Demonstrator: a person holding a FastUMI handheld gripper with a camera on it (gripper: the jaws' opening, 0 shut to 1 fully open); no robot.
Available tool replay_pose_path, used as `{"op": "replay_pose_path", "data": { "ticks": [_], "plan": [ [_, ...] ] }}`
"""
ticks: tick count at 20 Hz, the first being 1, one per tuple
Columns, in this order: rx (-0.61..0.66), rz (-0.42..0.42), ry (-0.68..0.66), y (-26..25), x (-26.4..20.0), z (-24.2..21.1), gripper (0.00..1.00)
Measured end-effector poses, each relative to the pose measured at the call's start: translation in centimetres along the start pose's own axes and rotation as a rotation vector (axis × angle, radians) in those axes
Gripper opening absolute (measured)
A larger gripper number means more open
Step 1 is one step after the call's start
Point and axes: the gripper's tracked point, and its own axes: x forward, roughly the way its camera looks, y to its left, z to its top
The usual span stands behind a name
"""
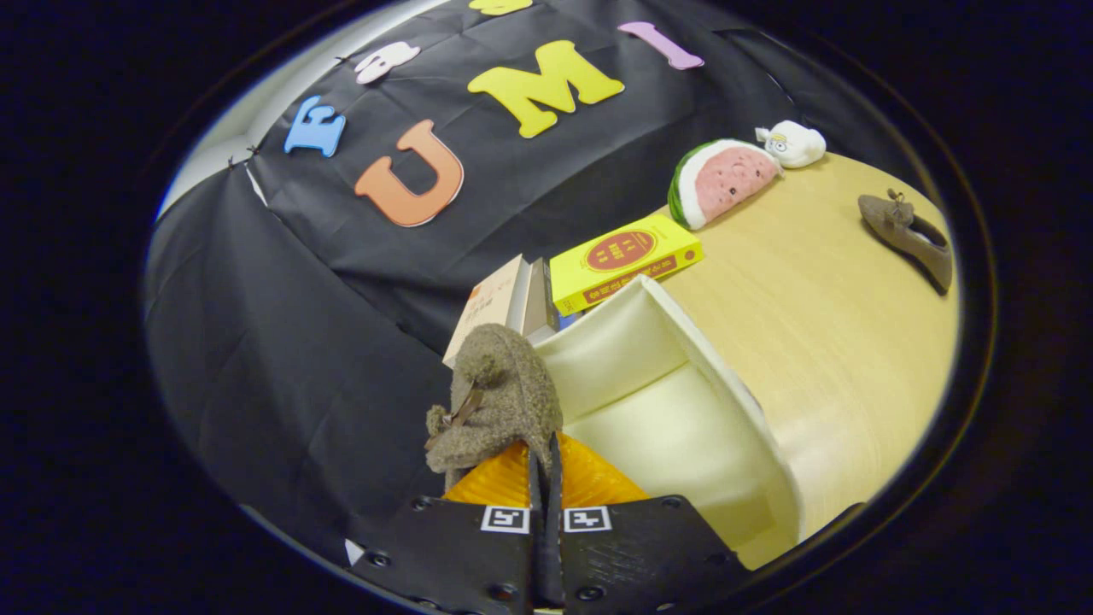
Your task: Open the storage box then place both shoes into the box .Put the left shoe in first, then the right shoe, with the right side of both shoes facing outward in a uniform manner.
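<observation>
Nearest me, the gripper [544, 478] has its orange ribbed fingers [499, 478] pressed almost together, only a thin dark slit between them, pinching the edge of a fuzzy brown shoe [499, 401]. That shoe has a woolly, boucle-like texture and a rounded toe with a small bow, and it stands just ahead of the fingertips, a bit to the left. Right beside it on the right is the storage box [683, 410], smooth cream plastic, open, with rounded walls, interior bare as far as I see. The held shoe hangs near the box's left wall, and I can't tell whether it touches it. Past the box are a few upright books [504, 303] and a flat yellow book [623, 260]. Farther off on the pale wood-grain table [820, 325] sit a plush watermelon slice [721, 179] and a small white plush toy [794, 143]. Far right, well apart from the box, lies the second brown shoe [909, 235], a low flat shape on its side.
</observation>
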Motion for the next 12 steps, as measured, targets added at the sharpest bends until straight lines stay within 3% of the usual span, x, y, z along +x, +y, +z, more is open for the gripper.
{"op": "replay_pose_path", "data": {
  "ticks": [3, 5, 6, 7, 12],
  "plan": [
    [-0.025, -0.004, 0.031, 0.3, 0.5, -1.2, 0.03],
    [-0.050, 0.023, 0.052, 0.9, 0.5, -1.5, 0.15],
    [-0.070, 0.015, 0.065, 0.7, 0.5, -1.7, 0.31],
    [-0.096, -0.019, 0.080, -0.1, 0.5, -1.7, 0.38],
    [-0.136, 0.007, 0.194, -0.8, 0.4, -4.0, 0.52]
  ]
}}
